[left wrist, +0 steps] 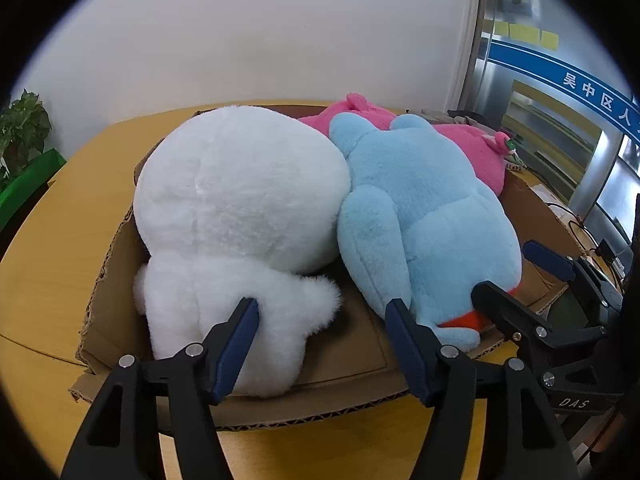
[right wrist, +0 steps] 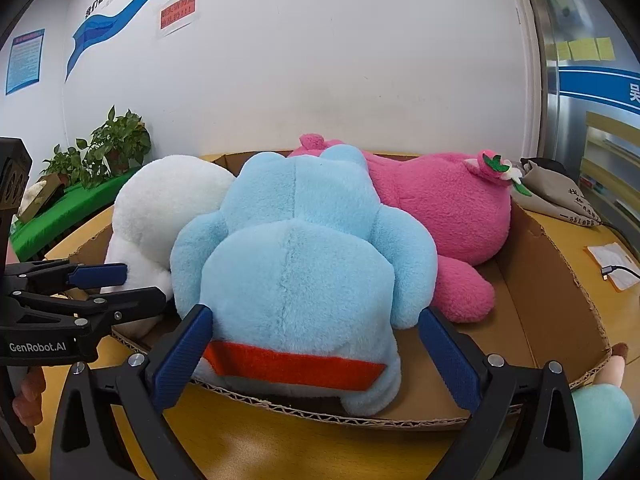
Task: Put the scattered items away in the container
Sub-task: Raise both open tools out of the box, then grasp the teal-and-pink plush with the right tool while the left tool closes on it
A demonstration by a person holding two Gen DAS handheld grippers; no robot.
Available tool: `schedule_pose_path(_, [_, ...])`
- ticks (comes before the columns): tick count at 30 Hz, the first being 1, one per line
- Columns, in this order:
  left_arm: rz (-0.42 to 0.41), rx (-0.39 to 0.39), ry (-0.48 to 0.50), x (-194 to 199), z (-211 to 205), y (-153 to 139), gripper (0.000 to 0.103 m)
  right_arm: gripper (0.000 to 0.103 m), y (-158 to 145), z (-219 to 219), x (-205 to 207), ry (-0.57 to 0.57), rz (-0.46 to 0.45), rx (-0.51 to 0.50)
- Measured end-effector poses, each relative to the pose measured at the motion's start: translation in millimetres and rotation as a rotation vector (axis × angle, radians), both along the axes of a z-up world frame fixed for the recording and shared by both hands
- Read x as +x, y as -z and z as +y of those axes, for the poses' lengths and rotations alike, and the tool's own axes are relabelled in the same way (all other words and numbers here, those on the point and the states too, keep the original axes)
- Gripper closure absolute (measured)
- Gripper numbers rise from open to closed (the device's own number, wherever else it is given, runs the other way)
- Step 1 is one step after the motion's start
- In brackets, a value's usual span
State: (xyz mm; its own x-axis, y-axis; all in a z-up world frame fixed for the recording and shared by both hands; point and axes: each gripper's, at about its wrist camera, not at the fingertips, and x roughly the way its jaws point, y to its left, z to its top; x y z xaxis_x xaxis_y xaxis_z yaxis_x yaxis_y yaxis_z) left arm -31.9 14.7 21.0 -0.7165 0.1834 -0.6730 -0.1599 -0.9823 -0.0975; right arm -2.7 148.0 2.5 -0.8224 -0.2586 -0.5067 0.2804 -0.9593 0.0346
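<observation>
Box [left wrist: 120, 272]: low torn cardboard tray on a yellow table [left wrist: 52, 240]; fills the middle of both views; near rim runs across the lower part of each frame.
White toy [left wrist: 240, 216]: in the box, centre-left of the left wrist view, left of centre in the right wrist view [right wrist: 168, 200]; pressed against the blue toy.
Blue toy [right wrist: 296, 272]: in the box, centre of the right wrist view, right of centre in the left wrist view [left wrist: 424, 224]; red band at its near end lies over the near rim; touches the white toy and the pink toy.
Pink toy [right wrist: 440, 208]: in the box behind the blue toy, upper right of centre in the right wrist view; in the left wrist view [left wrist: 472, 148] only its top shows.
Left gripper [left wrist: 324, 316]: bottom of the left wrist view, jaws wide apart, holding nothing; left finger [left wrist: 236, 348] overlaps the white toy's lower body, right finger near the blue toy's lower edge; seen at lower left of the right wrist view [right wrist: 120, 284].
Right gripper [right wrist: 316, 348]: bottom of the right wrist view, jaws wide apart, 1 finger [right wrist: 180, 360] on each side of the blue toy's near end; whether the pads touch it, I cannot tell; seen at right edge of the left wrist view [left wrist: 516, 276].
Plants [right wrist: 108, 148]: left of the right wrist view, by the wall.
Grey bag [right wrist: 556, 192]: right, on the table beyond the box.
</observation>
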Motion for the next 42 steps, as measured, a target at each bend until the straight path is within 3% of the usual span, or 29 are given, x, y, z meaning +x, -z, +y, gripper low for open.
schedule_pose_path(4, [0.026, -0.011, -0.014, 0.1, 4.9, 2.6, 0.025, 0.001, 0.5, 1.4, -1.4, -0.004, -0.002, 0.002])
schedule_pose_path(11, [0.055, -0.015, -0.033, -0.9, 5.9, 3.1, 0.022, 0.001, -4.6, 5.7, 0.6, 0.041, -0.021, 0.003])
schedule_pose_path(17, [0.092, -0.015, -0.040, 2.1, 5.2, 3.9, 0.022, 0.000, -48.3, 28.5, 59.5, -0.015, 0.057, -0.141])
schedule_pose_path(22, [0.098, -0.015, -0.040, 3.1, 4.0, 4.0, 0.022, 0.000, -76.9, 75.5, 105.6, 0.039, 0.107, -0.056])
schedule_pose_path(24, [0.105, -0.014, -0.043, 4.1, 3.2, 4.3, 0.022, 0.000, -72.9, 100.6, 112.9, 0.108, 0.087, -0.004])
schedule_pose_path(28, [0.111, -0.014, -0.041, 5.6, 2.3, 4.7, 0.022, 0.000, -35.1, 144.2, 100.8, 0.201, -0.102, 0.024])
schedule_pose_path(33, [0.119, -0.014, -0.048, 6.8, 0.5, 4.8, 0.022, 0.003, 23.4, 136.6, 93.3, 0.126, -0.337, 0.028])
schedule_pose_path(36, [0.108, -0.016, -0.042, 4.5, 0.3, 3.6, 0.022, 0.004, 35.0, 123.2, 95.6, 0.109, -0.339, 0.084])
schedule_pose_path(42, [0.061, -0.034, -0.044, -2.6, 1.9, -1.6, 0.022, 0.015, 31.6, 131.5, 99.0, 0.068, -0.323, 0.006])
